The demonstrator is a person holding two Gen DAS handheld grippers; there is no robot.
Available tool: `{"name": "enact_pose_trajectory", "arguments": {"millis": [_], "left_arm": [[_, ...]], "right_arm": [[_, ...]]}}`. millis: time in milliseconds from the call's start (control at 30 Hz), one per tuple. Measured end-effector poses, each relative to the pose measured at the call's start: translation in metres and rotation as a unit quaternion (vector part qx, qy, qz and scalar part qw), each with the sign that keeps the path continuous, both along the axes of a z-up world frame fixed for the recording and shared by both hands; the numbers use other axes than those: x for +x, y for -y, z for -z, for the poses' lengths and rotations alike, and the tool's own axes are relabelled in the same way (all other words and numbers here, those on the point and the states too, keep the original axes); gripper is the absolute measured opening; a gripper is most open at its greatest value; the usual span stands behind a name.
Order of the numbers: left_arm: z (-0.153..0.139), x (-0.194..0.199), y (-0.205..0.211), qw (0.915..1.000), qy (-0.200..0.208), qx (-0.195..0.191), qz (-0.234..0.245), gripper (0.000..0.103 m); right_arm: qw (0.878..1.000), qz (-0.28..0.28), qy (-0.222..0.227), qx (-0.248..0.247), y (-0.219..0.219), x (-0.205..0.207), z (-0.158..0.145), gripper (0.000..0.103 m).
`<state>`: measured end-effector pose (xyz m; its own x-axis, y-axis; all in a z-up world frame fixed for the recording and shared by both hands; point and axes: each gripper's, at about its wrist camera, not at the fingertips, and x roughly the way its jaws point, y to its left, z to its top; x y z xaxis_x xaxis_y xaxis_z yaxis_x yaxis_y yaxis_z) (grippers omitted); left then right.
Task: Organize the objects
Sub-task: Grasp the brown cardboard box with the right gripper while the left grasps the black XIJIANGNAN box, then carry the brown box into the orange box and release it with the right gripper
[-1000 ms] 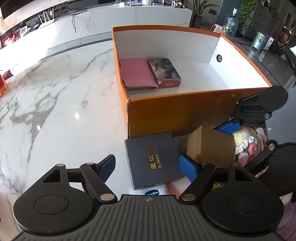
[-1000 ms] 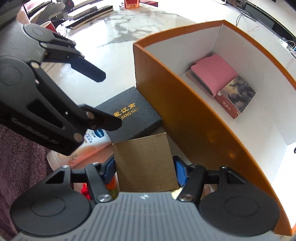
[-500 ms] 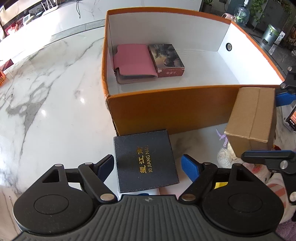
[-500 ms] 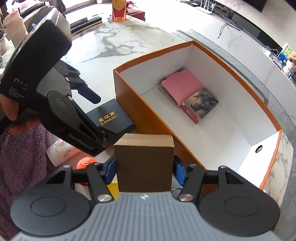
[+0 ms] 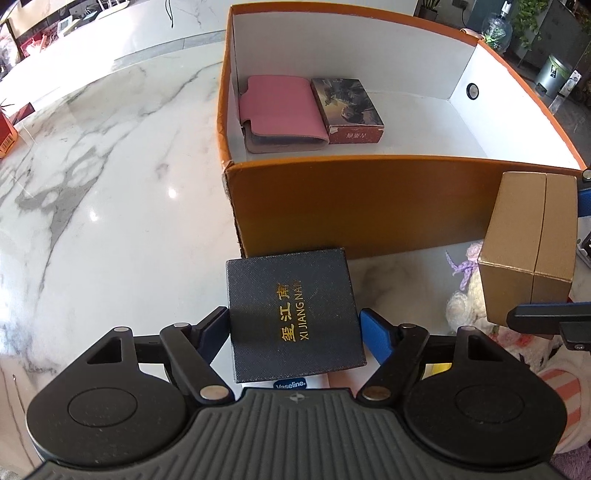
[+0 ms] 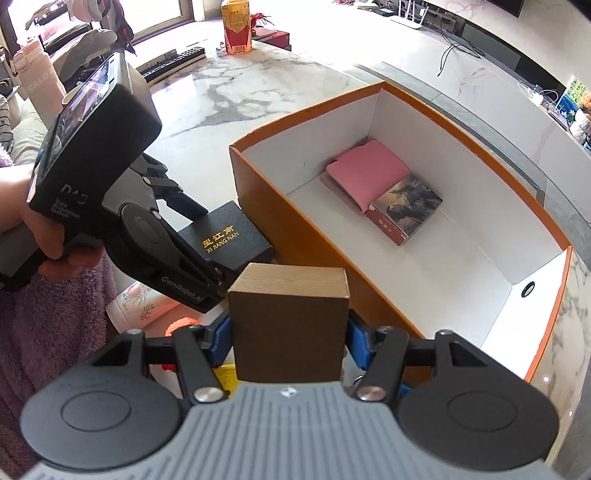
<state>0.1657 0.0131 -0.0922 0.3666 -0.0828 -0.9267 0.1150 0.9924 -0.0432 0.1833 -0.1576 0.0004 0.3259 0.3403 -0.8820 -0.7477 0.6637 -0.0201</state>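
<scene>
Brown carton [image 6: 288, 325] clamped in the right tongs [image 6: 290, 341], orange bin [image 6: 258, 192] just ahead; carry it over the wall. Left tongs [image 5: 293, 328] have just been narrowing around the black box [image 5: 291, 314], not yet pinching: square up first.

Orange box [image 5: 369, 199] (white inside) — pink wallet [image 5: 280, 107], grey-veined white marble [image 5: 110, 184].

Sunlit white marble tabletop [image 5: 110, 177]; potted plants [image 5: 532, 18], grey bin [image 5: 554, 72]
</scene>
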Motion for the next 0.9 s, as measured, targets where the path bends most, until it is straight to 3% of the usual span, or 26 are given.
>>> {"name": "enact_pose_trajectory", "arguments": {"millis": [167,400,600,733,900], "left_arm": [[-0.027,-0.018,-0.002,0.9995,0.028,-0.014,0.003,0.088],[-0.088,-0.038,-0.006,0.9947,0.089,-0.049,0.016,0.088],[-0.134,-0.016,-0.011,0.9894,0.138,-0.040,0.017,0.088],[-0.146,0.010,-0.011,0.9871,0.156,-0.032,0.018,0.088],[-0.137,0.039,-0.011,0.9878,0.153,-0.021,0.021,0.088]], "right_arm": [[1.000,0.000,0.003,0.013,0.002,-0.006,-0.009,0.063],[0.998,0.015,0.015,0.055,0.014,-0.007,-0.042,0.063],[0.997,0.038,0.033,0.059,0.010,0.020,-0.064,0.063],[0.995,0.076,0.007,0.067,0.000,0.055,-0.062,0.063],[0.979,0.157,-0.087,0.091,-0.008,0.112,-0.030,0.063]]}}
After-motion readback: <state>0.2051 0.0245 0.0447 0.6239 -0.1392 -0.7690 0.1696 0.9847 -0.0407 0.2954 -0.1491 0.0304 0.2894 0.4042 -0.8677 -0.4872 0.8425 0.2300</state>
